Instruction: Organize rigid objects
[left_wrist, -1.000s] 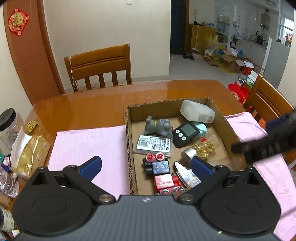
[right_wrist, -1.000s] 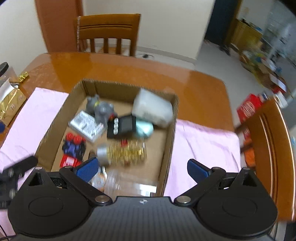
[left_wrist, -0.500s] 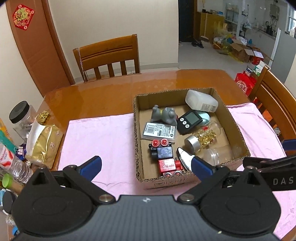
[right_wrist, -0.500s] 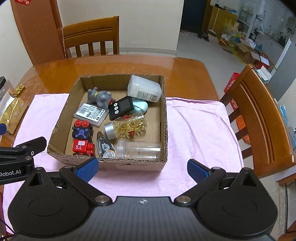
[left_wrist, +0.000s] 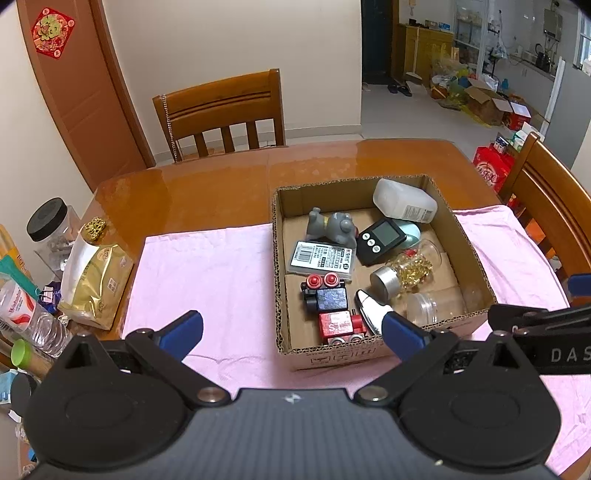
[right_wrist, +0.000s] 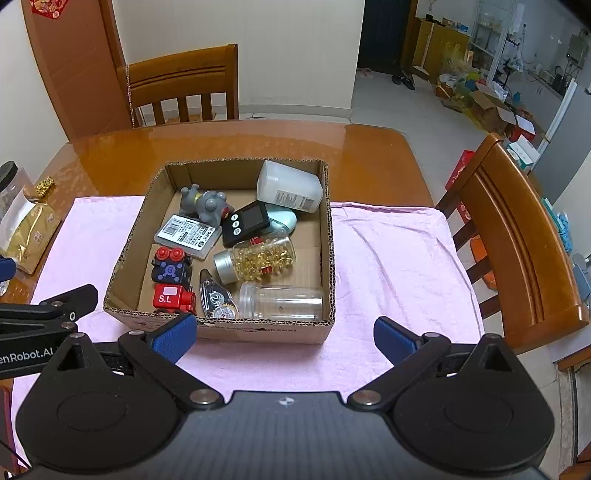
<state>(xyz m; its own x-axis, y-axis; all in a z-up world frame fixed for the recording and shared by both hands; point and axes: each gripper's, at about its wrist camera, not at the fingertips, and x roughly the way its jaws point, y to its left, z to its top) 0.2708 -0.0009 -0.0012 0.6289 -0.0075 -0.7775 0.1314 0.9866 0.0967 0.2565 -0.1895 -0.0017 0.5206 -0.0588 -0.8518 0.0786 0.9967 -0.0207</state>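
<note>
My left gripper (left_wrist: 291, 330) and my right gripper (right_wrist: 284, 338) both hang with jaws spread wide and empty, above the near edge of the pink cloth (right_wrist: 388, 266) on the wooden table (right_wrist: 229, 144). The cardboard box (right_wrist: 328, 236) sits on the cloth just beyond both, holding a grey toy animal (right_wrist: 205, 201), a black timer (right_wrist: 245, 223), a jar of gold capsules (right_wrist: 255, 258), an empty clear jar (right_wrist: 282, 302), a white bottle (right_wrist: 290, 186) and a red toy block (right_wrist: 171, 297).

An open brown cardboard box (left_wrist: 471, 254) is set on a pink cloth (left_wrist: 221, 280) over the glossy wooden table (left_wrist: 207, 192), toward its right edge. The left gripper (left_wrist: 291, 334) is held wide open before it.
</note>
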